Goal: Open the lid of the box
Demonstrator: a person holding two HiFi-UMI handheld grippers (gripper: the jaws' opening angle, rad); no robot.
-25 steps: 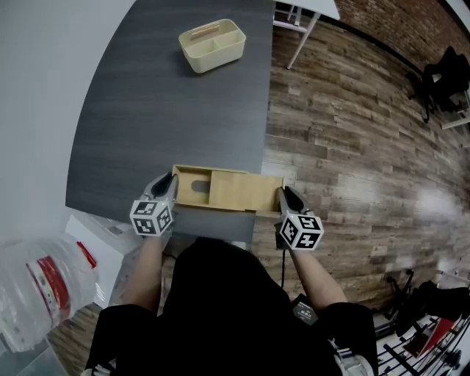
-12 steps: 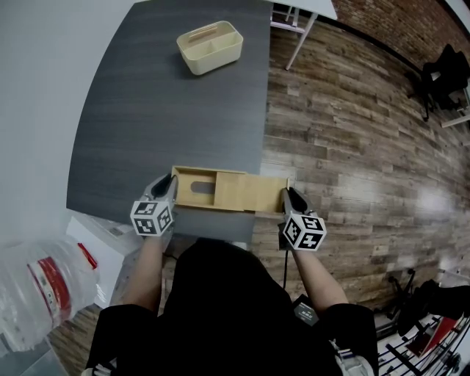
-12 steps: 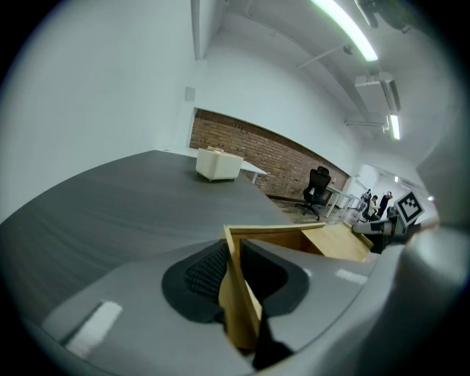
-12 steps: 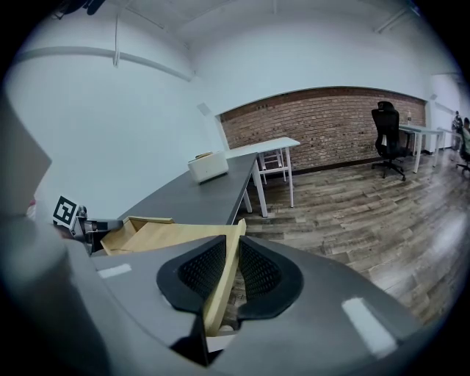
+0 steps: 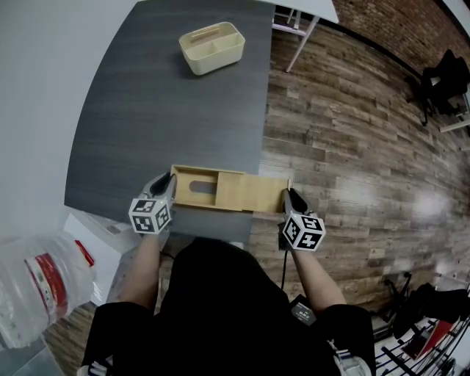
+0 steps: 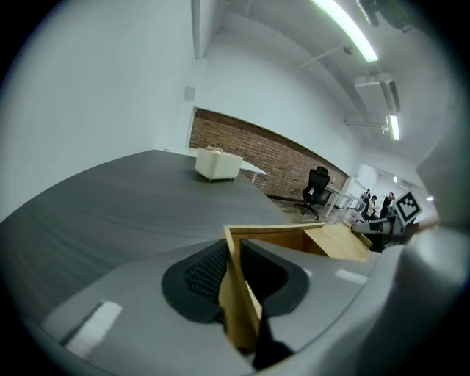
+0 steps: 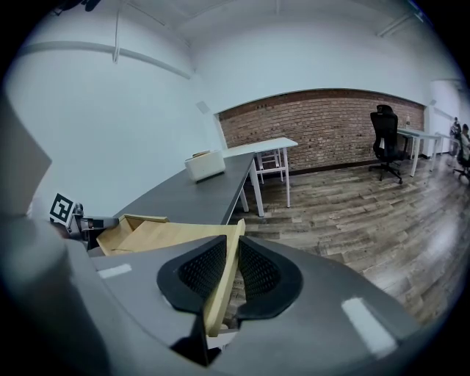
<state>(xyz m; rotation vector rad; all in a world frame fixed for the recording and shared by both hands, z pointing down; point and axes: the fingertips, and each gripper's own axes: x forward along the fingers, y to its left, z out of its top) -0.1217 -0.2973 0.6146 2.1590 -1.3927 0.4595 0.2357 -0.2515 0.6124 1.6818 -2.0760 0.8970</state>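
A light wooden box (image 5: pixel 192 189) lies at the front edge of the dark grey table (image 5: pixel 169 110). Its sliding lid (image 5: pixel 250 194) is drawn partway out to the right, past the table's edge, and the left part of the box is uncovered. My left gripper (image 5: pixel 170 185) is shut on the box's left end wall (image 6: pixel 239 294), which stands between the pads (image 6: pixel 202 270). My right gripper (image 5: pixel 288 197) is shut on the lid's right end (image 7: pixel 220 283); its jaws have just been closing on that edge. The lid (image 7: pixel 172 235) stretches away to the left in the right gripper view.
A cream two-compartment caddy (image 5: pixel 211 45) stands at the far end of the table. A large plastic water bottle (image 5: pixel 37 286) sits low at the left. Wood-plank floor (image 5: pixel 352 147) lies to the right, with a white table (image 5: pixel 308 11) and a black office chair (image 5: pixel 444 73) beyond.
The lid has slid a little further right with my right gripper, uncovering more of the box. The left gripper and the box have stayed put.
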